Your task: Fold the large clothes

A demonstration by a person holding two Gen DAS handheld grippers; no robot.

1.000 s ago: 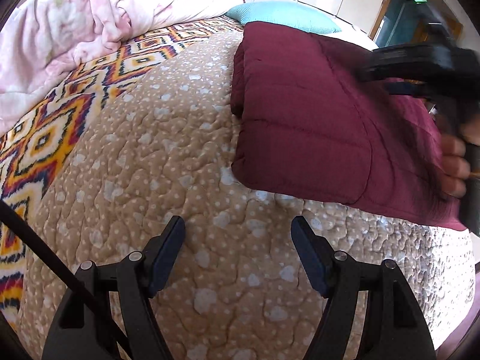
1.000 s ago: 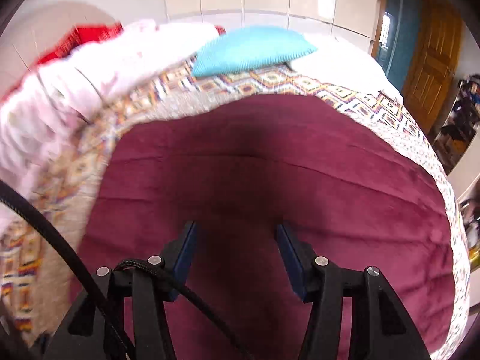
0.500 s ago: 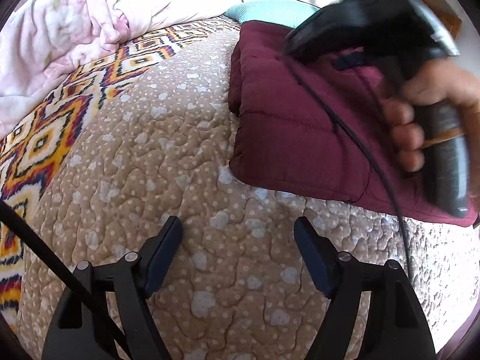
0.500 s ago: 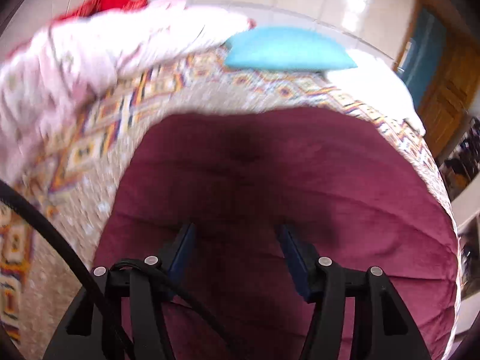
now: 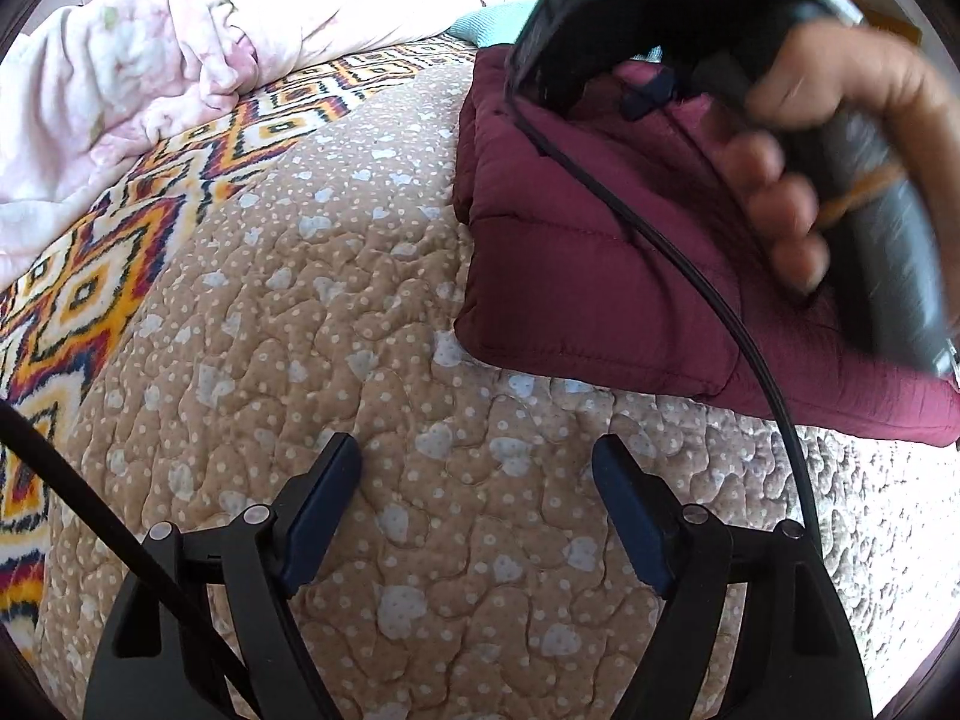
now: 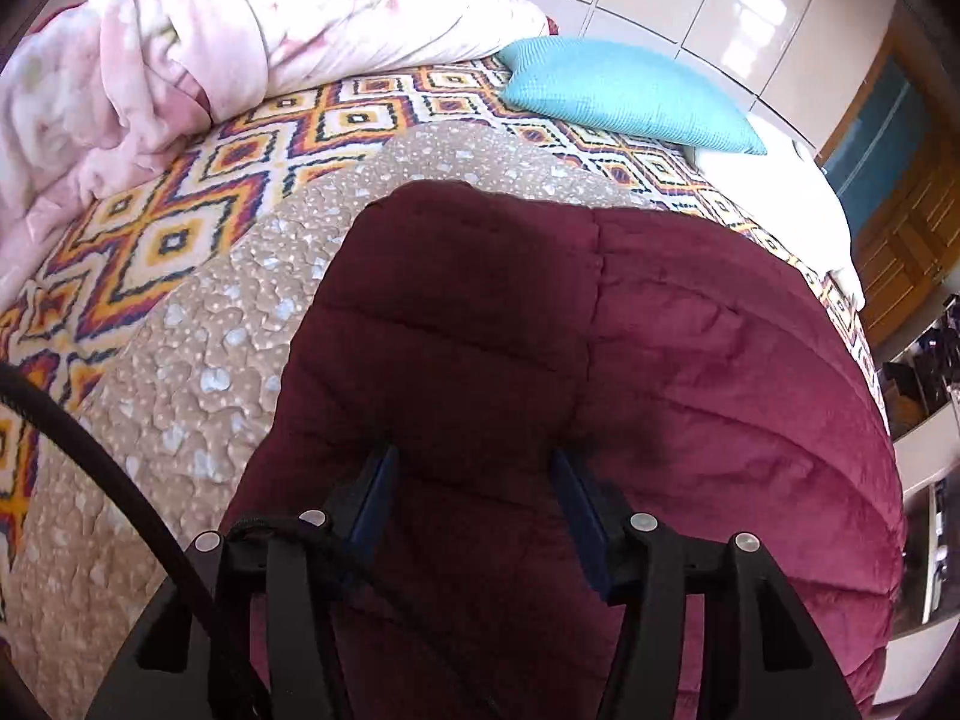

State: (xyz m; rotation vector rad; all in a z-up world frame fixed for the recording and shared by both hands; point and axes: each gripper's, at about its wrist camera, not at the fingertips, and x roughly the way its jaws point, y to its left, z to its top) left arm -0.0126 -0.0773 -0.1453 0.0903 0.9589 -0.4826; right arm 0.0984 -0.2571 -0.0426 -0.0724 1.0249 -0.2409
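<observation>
Left wrist view: left gripper hangs over the tan quilted cover, jaws opening, with only bare quilt between the blue pads.
Left gripper clearance: it stands apart from the maroon padded garment, whose near folded corner lies up and to its right; open quilt spreads to its left and ahead.
Garment edges, left view: the left side is a thick folded edge running away up the bed; the near hem runs off to the right frame edge.
Seen only here: a hand gripping the handle of the right gripper above the garment, blurred, with a black cable trailing down across the fabric.
Right wrist view: right gripper points down at the garment, jaws closing, pads pressing down into the fabric with a width of it between them; no pinch shows.
Seen only here: a turquoise pillow in full, the far edge of the garment, and a wooden door at right.
Both views: pink blanket bunched at the far left, on a diamond-patterned spread.
</observation>
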